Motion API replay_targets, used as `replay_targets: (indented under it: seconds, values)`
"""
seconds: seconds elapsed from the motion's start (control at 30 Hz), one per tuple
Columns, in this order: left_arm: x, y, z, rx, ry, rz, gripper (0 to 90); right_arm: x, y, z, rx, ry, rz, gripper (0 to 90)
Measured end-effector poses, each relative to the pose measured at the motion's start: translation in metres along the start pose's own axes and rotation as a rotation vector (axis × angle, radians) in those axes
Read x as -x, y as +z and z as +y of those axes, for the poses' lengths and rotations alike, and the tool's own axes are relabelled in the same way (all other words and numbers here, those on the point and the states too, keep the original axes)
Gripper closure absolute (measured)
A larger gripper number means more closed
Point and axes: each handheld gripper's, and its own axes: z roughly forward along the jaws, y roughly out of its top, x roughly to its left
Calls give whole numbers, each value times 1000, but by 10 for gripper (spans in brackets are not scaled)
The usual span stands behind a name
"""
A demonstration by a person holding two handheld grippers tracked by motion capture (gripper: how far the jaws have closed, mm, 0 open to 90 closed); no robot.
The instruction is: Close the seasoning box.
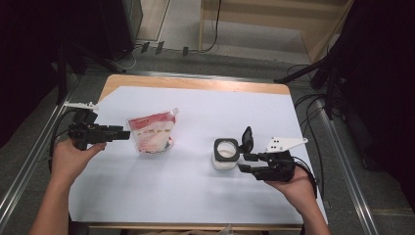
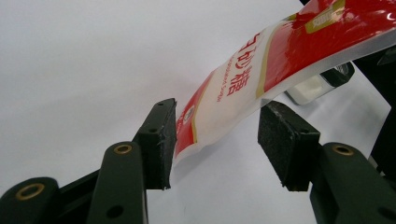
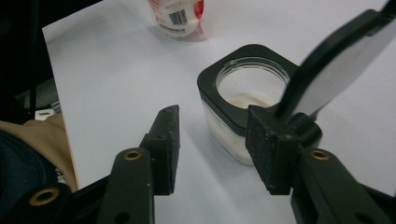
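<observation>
Your left gripper (image 2: 215,140) stands spread around the sugar pouch's (image 2: 261,79) corner — floppy, slick film, so pinch the flat seam. Your right gripper (image 3: 212,144) gapes beside the open-lidded jar (image 3: 243,100) — hard, rigid, tippable.

My right hand-held gripper (image 3: 212,149) had its two black jaws standing apart with nothing between them. Just beside the right jaw stood a square clear container with a black rim (image 3: 243,100), white powder inside, its black hinged lid (image 3: 334,70) tilted up and open. It stood on the white table (image 3: 112,79). Farther off stood a red-and-white pouch with a barcode (image 3: 177,16).
</observation>
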Motion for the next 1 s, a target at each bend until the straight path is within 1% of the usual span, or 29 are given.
replay_targets:
  seconds: [0.07,0.1,0.13,0.17,0.2,0.4,0.47,0.5,0.53,0.57,0.67,0.7,0.73,0.77,0.83,0.9,0.93,0.97,1.0]
  values:
    - [0,0,0,0,4,-2,479,2,-5,-1,6,-2,-5,607]
    - [1,0,0,0,1,-3,479,3,-7,-2,21,-13,-5,619]
    - [1,0,0,-3,5,-2,479,3,-9,-2,25,-20,-1,650]
    - [1,1,0,-2,3,-5,479,3,-11,-2,32,-33,-13,672]
    - [1,1,0,-2,5,-2,479,5,-13,-2,34,-35,-13,697]
    - [2,0,-2,-5,5,2,479,16,-19,-6,11,13,-40,819]
    - [3,-2,-3,0,1,6,479,21,-19,-6,3,35,-58,855]
    - [2,-3,-3,-1,6,3,480,23,-19,-7,3,40,-76,871]
    - [3,-3,-4,1,1,6,479,25,-20,-7,6,58,-87,883]
    - [2,-4,-4,0,6,9,479,27,-20,-7,10,75,-94,895]
    - [2,-5,-7,5,-3,17,478,33,-19,-6,28,126,-103,900]
    - [2,-6,-7,10,6,19,477,34,-17,-5,31,131,-105,900]
    - [2,-7,-8,15,4,19,476,34,-16,-4,23,135,-110,900]
    - [1,-8,-9,15,-1,14,475,34,-14,-3,19,130,-113,899]
    - [0,-9,-10,15,-3,21,473,35,-10,-2,9,128,-127,899]
    - [-2,-9,-11,12,-6,28,473,36,-5,-1,9,126,-130,899]
    - [-3,-8,-12,7,-15,29,473,37,-3,0,9,123,-129,899]
    - [-4,-8,-13,-1,-12,28,473,37,-2,1,12,128,-128,899]
    - [-5,-7,-13,-1,-14,44,473,37,0,2,15,125,-128,899]
